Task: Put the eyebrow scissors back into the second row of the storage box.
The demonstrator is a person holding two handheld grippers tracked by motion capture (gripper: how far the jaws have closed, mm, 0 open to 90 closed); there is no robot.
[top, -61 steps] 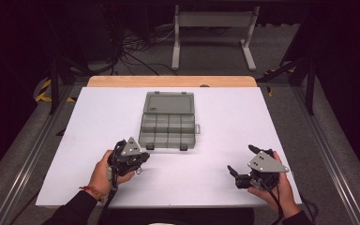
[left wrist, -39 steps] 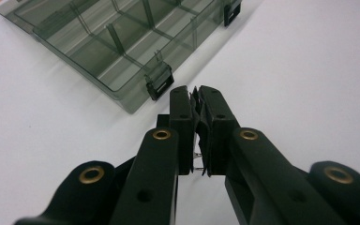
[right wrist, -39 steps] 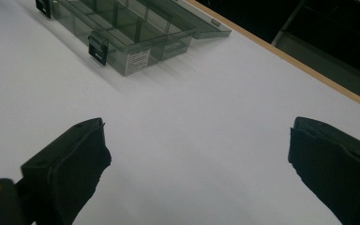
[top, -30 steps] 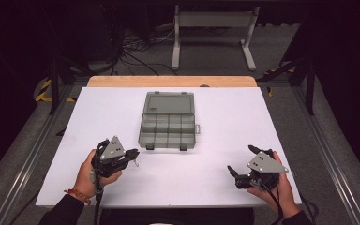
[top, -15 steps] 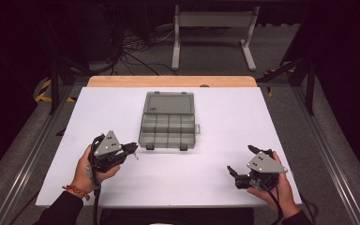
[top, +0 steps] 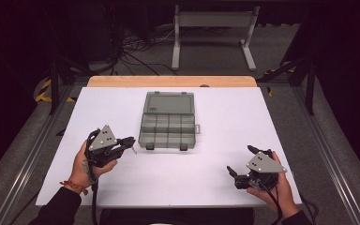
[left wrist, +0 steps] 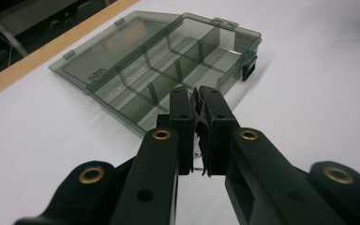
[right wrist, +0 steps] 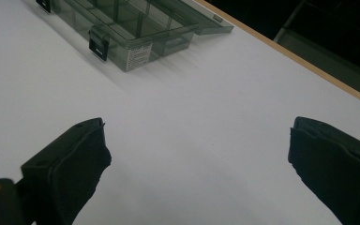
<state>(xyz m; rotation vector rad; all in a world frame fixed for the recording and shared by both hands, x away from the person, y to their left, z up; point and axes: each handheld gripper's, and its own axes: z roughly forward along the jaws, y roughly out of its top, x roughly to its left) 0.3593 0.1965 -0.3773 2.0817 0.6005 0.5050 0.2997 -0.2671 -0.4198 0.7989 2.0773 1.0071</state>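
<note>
A smoky clear compartment box (top: 168, 123) lies open in the middle of the white table (top: 225, 117), its lid folded flat to the far side and its compartments looking empty. My left gripper (top: 131, 142) is held just left of the box's front corner, jaws pressed together. In the left gripper view the left gripper (left wrist: 197, 93) points at the box (left wrist: 168, 61), and a small thin part with metal pins (left wrist: 198, 159) is pinched between its pads. My right gripper (top: 240, 159) rests at the near right with jaws wide apart. Between them, in the right gripper view (right wrist: 197, 150), is only bare table.
A wooden strip (top: 168, 81) runs along the table's far edge. Beyond it stand a metal frame (top: 213, 28) and cables on a dark floor. Metal rails flank the table. The box's latches (right wrist: 98, 47) face the near side.
The left hand has drawn its gripper leftward, away from the box's front, then edged slightly farther from me. Its jaws stayed shut. The right hand has not moved.
</note>
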